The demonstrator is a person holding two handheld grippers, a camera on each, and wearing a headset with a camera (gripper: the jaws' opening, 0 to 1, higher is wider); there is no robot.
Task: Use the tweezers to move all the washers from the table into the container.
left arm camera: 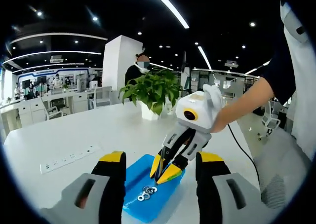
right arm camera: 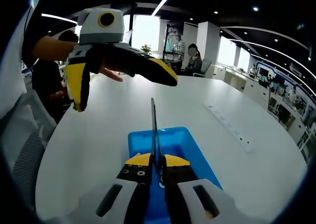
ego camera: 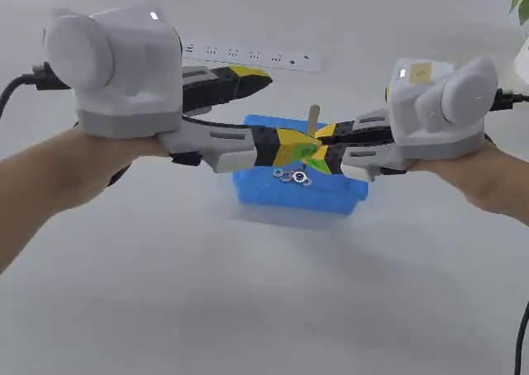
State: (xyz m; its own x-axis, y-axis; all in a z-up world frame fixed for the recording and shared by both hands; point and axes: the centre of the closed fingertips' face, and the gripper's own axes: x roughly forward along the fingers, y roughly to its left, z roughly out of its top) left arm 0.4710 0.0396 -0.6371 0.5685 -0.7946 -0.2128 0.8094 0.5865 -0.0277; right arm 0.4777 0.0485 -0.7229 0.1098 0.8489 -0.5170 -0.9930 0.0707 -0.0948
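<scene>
Over the container (ego camera: 248, 192), right tool (right arm camera: 157, 161) pinches the tweezers (right arm camera: 153, 128), likely dropping onto the washers (left arm camera: 146, 193). Left tool (left arm camera: 162, 160) hangs spread, idle.

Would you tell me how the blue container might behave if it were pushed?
The blue container looks thin and shallow, so probably light and apt to slide on the smooth table. Its low, wide shape makes tipping unlikely. Its loose washers may shift.

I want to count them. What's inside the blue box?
A few shiny washers lie together inside the box. In the head view the left hand-held gripper and the right hand-held gripper cover its back part, so more could hide there.
</scene>
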